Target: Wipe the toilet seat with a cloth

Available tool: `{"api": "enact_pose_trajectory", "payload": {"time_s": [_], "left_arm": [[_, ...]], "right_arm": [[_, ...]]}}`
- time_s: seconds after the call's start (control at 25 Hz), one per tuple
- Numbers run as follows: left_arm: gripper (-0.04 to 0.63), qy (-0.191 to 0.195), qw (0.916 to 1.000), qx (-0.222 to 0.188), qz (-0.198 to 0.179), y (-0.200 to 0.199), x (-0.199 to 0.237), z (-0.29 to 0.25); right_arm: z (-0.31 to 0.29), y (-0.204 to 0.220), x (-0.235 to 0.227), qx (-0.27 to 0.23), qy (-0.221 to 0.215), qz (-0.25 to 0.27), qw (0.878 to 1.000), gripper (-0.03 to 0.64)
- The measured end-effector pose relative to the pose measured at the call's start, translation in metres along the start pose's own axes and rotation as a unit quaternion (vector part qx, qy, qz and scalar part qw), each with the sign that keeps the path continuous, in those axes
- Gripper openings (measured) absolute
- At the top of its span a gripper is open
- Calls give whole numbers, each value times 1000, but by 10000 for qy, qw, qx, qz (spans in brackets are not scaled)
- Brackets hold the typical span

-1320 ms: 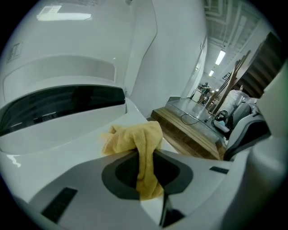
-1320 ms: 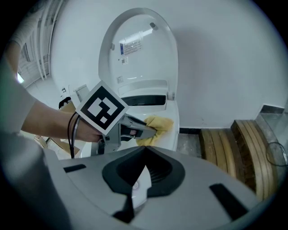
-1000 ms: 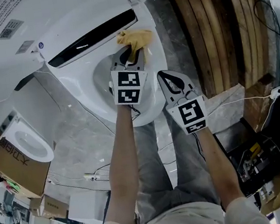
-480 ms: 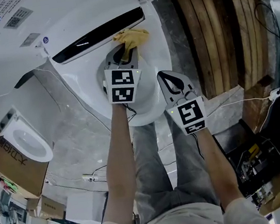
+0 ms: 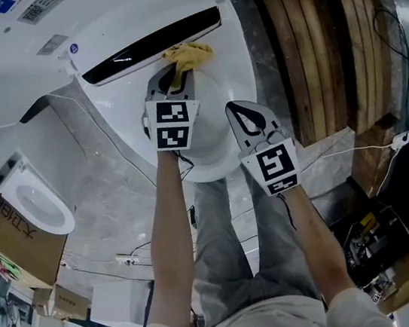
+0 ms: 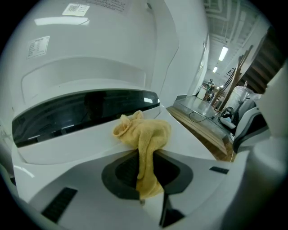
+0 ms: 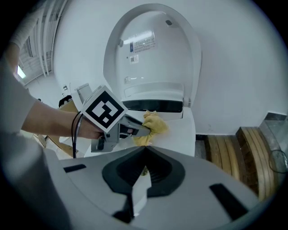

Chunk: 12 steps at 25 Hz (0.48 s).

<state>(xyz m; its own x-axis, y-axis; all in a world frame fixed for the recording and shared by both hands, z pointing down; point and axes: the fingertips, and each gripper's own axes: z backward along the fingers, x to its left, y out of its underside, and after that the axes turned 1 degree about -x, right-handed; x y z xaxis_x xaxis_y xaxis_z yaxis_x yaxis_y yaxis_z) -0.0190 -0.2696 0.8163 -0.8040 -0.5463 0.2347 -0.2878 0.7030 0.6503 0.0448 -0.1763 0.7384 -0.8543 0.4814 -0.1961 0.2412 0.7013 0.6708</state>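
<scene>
The white toilet seat [image 5: 234,78] lies below me, its lid [image 7: 153,54] raised. A yellow cloth [image 5: 186,53] rests bunched on the rear of the seat, just in front of a dark glossy strip [image 5: 148,41]. My left gripper [image 5: 175,76] is shut on the cloth [image 6: 144,134], whose tail hangs down between the jaws. Held over the seat's front right, my right gripper [image 5: 238,110] is shut with nothing in it. In the right gripper view, the left gripper [image 7: 141,131] presses the cloth [image 7: 155,123] onto the seat ahead of my right gripper [image 7: 145,149].
Wooden planks [image 5: 315,36] lie to the right of the toilet. A second white toilet bowl [image 5: 33,211] sits in a cardboard box at left. Cables and an open box of gear [image 5: 376,240] are at lower right. The person's legs stand in front of the bowl.
The left gripper has slid the cloth leftward along the rear of the seat. The right gripper has stayed roughly where it was.
</scene>
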Motion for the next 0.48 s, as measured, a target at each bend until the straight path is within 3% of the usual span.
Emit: {"api": "enact_pose_trajectory", "payload": {"time_s": [0.48], "left_arm": [[83,-234,9997,33,92,15,30,23]], "right_arm": [[-3,-2,16,46,-120,182,9998,7]]}}
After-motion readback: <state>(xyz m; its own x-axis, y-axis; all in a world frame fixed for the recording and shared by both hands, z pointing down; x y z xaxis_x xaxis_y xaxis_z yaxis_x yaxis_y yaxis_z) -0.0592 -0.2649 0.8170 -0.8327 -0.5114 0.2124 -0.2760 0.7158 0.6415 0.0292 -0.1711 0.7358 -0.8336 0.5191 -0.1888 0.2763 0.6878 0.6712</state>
